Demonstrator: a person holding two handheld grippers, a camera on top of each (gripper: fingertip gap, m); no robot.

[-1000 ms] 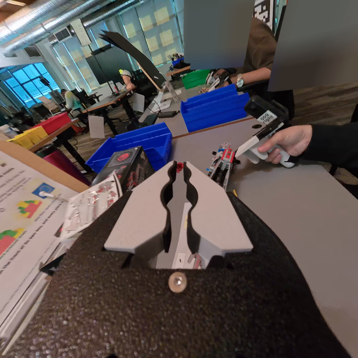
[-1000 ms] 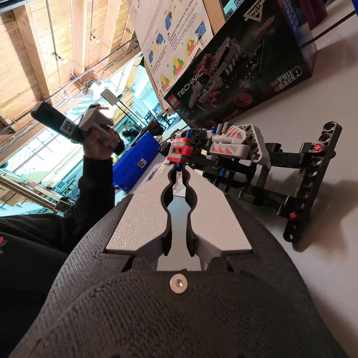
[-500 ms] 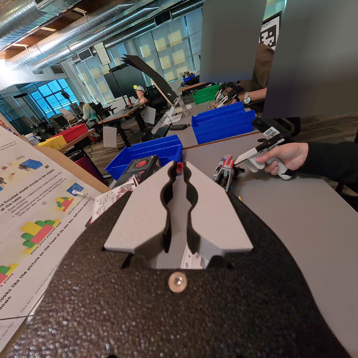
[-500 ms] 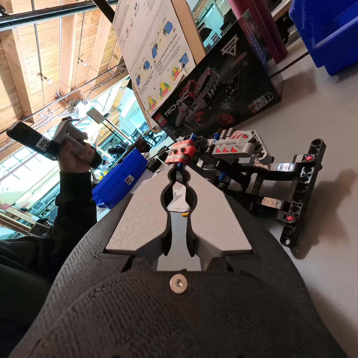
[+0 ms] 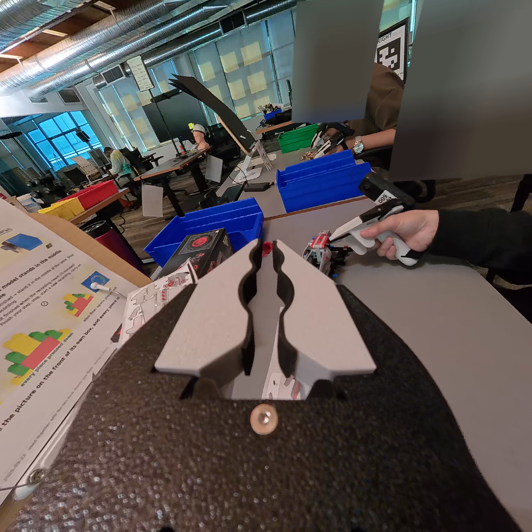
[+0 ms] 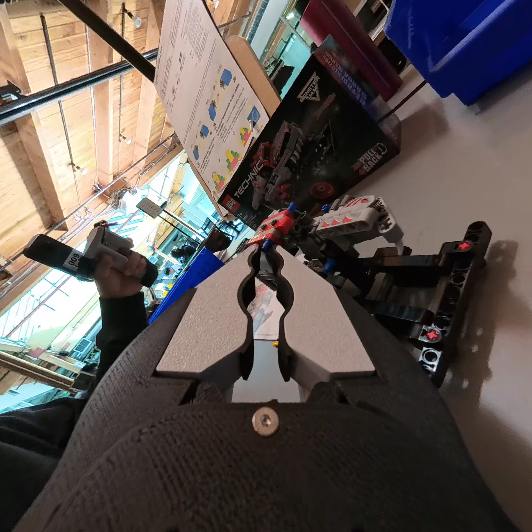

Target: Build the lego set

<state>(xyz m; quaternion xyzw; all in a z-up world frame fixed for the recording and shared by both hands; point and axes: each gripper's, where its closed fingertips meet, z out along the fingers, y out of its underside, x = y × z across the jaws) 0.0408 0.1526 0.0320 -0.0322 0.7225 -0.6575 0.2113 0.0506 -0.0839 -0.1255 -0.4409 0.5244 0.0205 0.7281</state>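
The half-built model (image 6: 359, 259) sits on the grey table (image 6: 475, 161) just in front of its box (image 6: 311, 149), black frame trailing off to one side, and the right gripper (image 6: 266, 250) is pinched on the blue pin under its red block, where a second ago it only touched there. Off to the side the left gripper (image 5: 267, 248) is raised clear of the table, clenched on a small red piece (image 5: 267, 247), and has swung round toward the model; I'd guess that piece gets pressed in next while the right steadies things
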